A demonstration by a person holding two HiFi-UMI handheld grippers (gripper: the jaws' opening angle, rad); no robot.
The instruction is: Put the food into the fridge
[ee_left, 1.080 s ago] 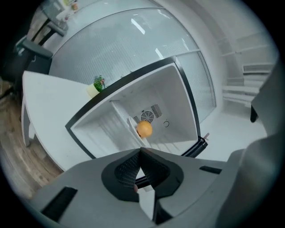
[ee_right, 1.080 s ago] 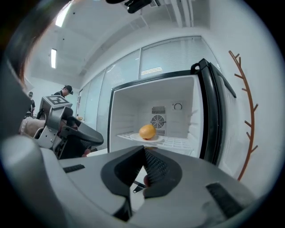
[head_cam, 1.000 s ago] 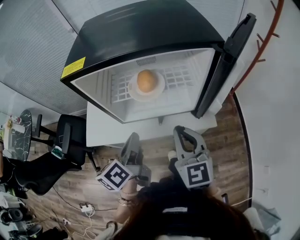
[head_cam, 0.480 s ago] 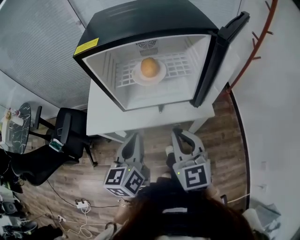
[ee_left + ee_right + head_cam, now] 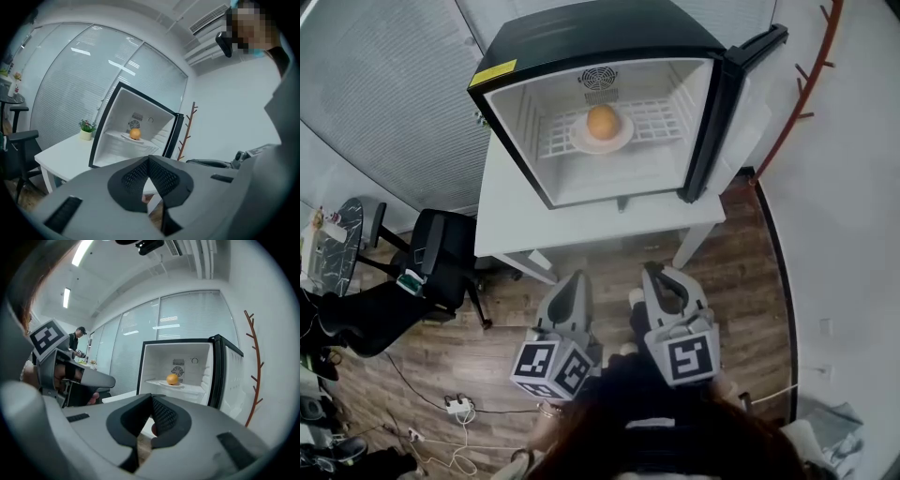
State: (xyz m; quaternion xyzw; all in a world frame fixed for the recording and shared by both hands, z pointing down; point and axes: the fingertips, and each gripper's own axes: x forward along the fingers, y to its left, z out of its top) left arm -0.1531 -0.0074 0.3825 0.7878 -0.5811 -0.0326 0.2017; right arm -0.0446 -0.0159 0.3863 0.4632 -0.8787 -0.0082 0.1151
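Fridge (image 5: 600, 33) farther off | food (image 5: 602, 122) round, no long axis | on plate (image 5: 624, 138)

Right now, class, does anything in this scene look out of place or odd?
The fridge door stands wide open, although the orange already sits on its plate on the shelf inside. Nothing looks spilled or damaged. The left gripper and right gripper are shut and empty.

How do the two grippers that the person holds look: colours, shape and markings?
The left gripper and the right gripper both have grey plastic bodies that narrow toward the tips, with black cross-hatched pads inside. Each carries a white cube printed with black square markers.
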